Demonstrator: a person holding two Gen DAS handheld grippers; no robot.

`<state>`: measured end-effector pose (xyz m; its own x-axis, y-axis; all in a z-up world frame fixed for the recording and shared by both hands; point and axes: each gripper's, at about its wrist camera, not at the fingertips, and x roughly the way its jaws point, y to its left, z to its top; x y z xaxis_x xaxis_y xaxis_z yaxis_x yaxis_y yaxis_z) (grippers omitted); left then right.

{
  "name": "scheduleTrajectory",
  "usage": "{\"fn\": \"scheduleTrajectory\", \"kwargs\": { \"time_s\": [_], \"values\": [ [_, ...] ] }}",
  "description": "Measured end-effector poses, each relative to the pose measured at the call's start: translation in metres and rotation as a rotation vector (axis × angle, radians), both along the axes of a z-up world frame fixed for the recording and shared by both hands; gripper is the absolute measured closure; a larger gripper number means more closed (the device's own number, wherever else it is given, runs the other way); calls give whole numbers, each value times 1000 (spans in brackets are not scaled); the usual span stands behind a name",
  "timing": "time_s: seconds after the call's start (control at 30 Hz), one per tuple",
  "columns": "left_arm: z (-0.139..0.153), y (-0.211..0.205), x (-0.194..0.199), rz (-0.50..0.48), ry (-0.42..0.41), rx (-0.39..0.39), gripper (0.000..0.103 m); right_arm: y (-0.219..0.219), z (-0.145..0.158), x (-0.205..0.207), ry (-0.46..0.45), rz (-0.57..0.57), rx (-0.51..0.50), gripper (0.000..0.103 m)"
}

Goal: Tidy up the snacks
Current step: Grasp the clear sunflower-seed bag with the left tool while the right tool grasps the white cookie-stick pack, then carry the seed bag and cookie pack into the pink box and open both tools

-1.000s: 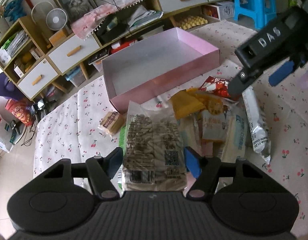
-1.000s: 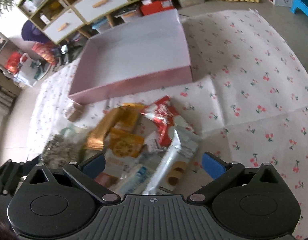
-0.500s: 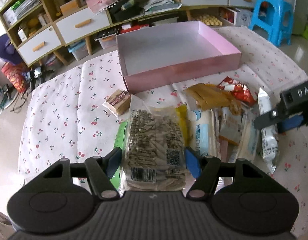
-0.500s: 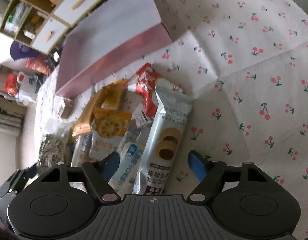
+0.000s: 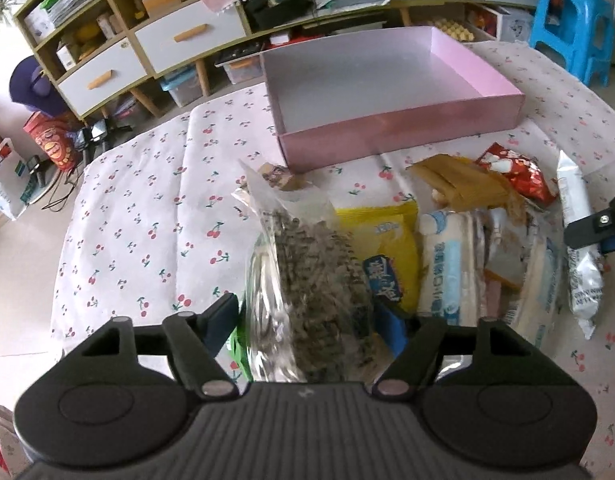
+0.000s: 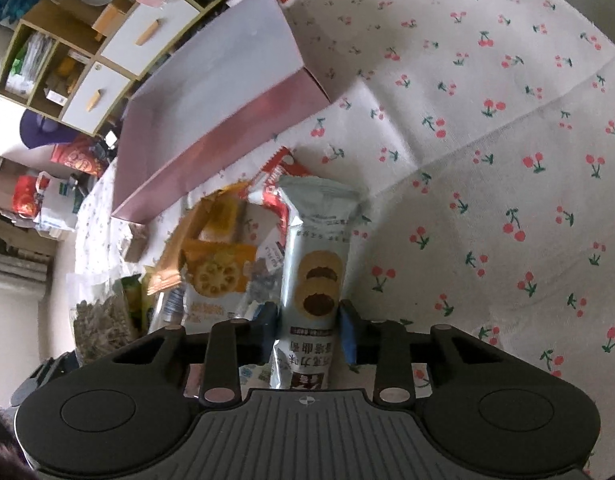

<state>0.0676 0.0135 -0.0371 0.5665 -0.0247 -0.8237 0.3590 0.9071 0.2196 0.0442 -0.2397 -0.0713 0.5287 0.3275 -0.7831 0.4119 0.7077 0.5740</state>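
Note:
An empty pink box [image 5: 387,80] stands on the cherry-print cloth; it also shows in the right wrist view [image 6: 219,92]. A pile of snack packets lies in front of it. My left gripper [image 5: 311,320] is shut on a clear bag of sunflower seeds [image 5: 307,272], lifted and tilted above the pile. My right gripper [image 6: 307,328] is shut on a long silver cookie packet [image 6: 315,256], also seen in the left wrist view [image 5: 579,240]. The seed bag shows at the left in the right wrist view [image 6: 103,320].
In the pile lie a yellow packet [image 5: 383,240], a red packet [image 5: 519,172], an orange packet [image 6: 215,268] and a small brown snack [image 5: 279,172]. Cabinets with drawers [image 5: 179,40] and a blue stool [image 5: 571,24] stand behind the table.
My left gripper has lifted the seed bag, which now tilts up. My right gripper has come down and closed on the silver cookie packet.

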Motion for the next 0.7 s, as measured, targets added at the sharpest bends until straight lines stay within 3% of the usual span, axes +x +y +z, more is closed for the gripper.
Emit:
{"fn": "scheduleTrajectory", "kwargs": {
  "time_s": [0.07, 0.2, 0.27, 0.53, 0.7],
  "values": [
    [3, 5, 3, 33, -6, -14, 45, 1, 4, 0, -16, 0, -6, 73],
    [12, 23, 8, 101, 22, -145, 55, -1, 10, 0, -46, -3, -12, 74],
    [17, 31, 10, 126, 29, -214, 75, -3, 12, 1, -55, -8, -6, 74],
    [27, 46, 15, 194, 95, -414, 83, -11, 19, 0, -85, -33, 8, 74],
    [36, 42, 11, 175, 53, -410, 83, -14, 27, -3, -109, -41, 14, 74]
  ]
}}
